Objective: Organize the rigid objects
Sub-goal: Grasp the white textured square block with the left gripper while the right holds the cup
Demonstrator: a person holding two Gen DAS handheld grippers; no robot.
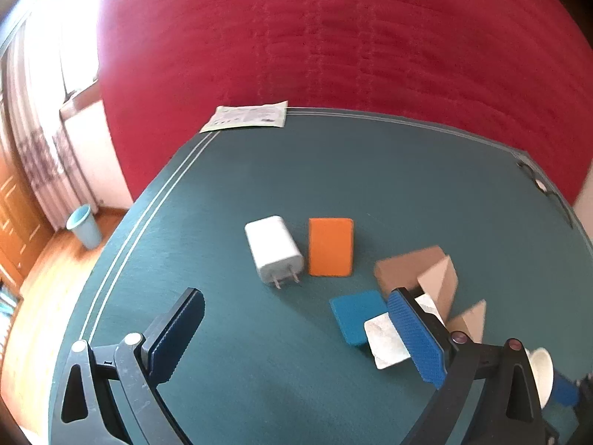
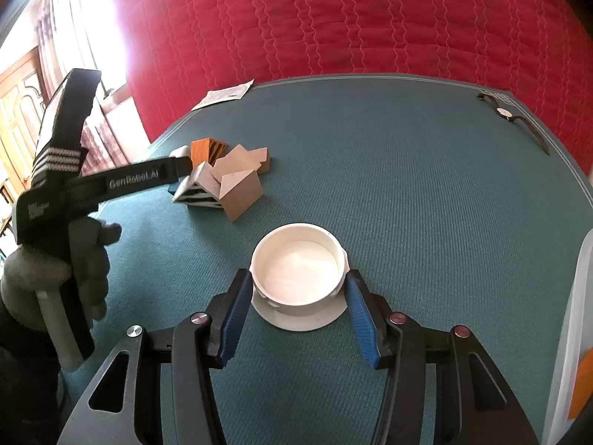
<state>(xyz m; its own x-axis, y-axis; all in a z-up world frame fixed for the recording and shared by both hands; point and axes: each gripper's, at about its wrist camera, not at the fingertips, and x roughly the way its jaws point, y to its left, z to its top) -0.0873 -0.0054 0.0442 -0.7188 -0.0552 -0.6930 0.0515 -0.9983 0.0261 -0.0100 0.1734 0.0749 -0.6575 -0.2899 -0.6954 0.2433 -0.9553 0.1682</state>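
Observation:
On the teal table [image 1: 370, 170] lie a white plug charger [image 1: 274, 250], an orange block [image 1: 330, 246], a blue block [image 1: 354, 315], a white block [image 1: 385, 341] and brown wedge blocks [image 1: 415, 270]. My left gripper [image 1: 296, 296] hangs open and wide over the near side of this pile, with nothing between its fingers. In the right wrist view the same pile [image 2: 226, 181] sits at the left, where a gloved hand [image 2: 89, 259] carries the left gripper. My right gripper [image 2: 298, 276] is shut on a white round cup [image 2: 300, 252] that stands on the table, a blue pad against each side.
A paper leaflet [image 1: 246, 116] lies at the far left corner of the table, and a wristwatch [image 2: 504, 113] at the far right edge. A clear plastic bin [image 2: 570, 333] stands at the right. A red quilted bed [image 2: 370, 18] runs behind. On the floor is a blue wastebasket [image 1: 84, 226].

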